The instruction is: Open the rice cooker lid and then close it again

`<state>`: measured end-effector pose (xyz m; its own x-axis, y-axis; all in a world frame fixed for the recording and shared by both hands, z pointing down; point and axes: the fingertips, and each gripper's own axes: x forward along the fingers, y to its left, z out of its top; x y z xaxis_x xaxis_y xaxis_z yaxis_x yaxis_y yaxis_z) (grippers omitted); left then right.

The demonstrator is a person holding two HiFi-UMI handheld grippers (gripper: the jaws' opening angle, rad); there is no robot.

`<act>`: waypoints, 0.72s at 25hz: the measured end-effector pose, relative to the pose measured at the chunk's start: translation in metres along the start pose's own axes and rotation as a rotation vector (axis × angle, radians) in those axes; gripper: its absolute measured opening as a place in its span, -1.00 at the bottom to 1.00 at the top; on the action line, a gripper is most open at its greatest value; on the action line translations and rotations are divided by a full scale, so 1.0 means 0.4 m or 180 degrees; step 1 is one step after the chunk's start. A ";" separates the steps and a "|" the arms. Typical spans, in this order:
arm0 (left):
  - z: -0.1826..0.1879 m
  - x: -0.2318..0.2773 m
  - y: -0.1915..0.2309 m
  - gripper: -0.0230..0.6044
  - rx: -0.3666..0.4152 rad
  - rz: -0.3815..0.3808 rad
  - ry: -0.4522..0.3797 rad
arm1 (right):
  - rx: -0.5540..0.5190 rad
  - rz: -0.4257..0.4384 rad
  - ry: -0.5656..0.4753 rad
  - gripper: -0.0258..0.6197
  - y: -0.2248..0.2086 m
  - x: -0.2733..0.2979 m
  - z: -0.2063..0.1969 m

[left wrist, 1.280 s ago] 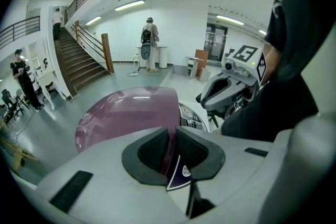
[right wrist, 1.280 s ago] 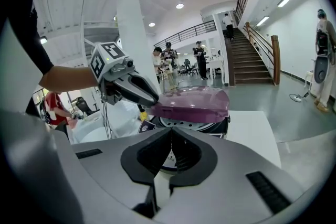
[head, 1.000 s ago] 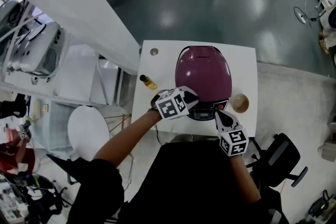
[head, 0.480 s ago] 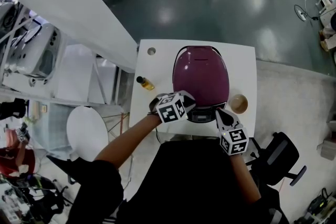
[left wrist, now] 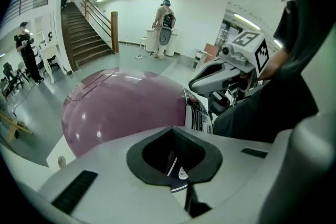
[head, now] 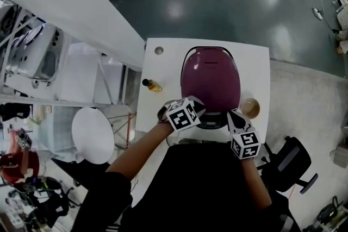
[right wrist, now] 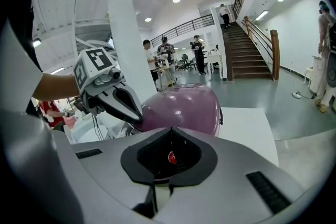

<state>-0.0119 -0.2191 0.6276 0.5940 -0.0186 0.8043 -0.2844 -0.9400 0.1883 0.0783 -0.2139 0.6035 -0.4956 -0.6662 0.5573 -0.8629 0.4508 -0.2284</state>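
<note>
Head view: the glossy maroon domed rice cooker (head: 210,81) sits lid-shut on the white bench (head: 163,70). The left tongs (head: 196,110) and right tongs (head: 230,115) meet at its front, probably to press the release.
Left gripper view: tongs closed, empty.
Right gripper view: likewise.

right gripper (right wrist: 170,136): jaws together | rice cooker (right wrist: 184,107): purple, lid down, just ahead | left gripper (right wrist: 136,113): beside it
</note>
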 end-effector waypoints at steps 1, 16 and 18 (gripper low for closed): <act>0.003 0.001 0.001 -0.92 -0.0025 -0.0020 0.0010 | -0.0002 0.0010 0.0013 -0.92 -0.001 0.005 0.000; -0.004 0.005 0.000 -0.92 -0.0096 -0.0088 0.0040 | -0.0040 0.0011 0.0096 -0.92 -0.036 0.043 0.017; -0.004 0.000 0.006 -0.92 -0.0293 -0.0091 -0.0167 | -0.0025 -0.0012 0.0059 -0.92 -0.046 0.036 0.029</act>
<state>-0.0140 -0.2209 0.6291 0.6408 -0.0123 0.7676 -0.3333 -0.9052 0.2638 0.0857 -0.2388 0.6063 -0.4904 -0.6567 0.5729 -0.8639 0.4531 -0.2200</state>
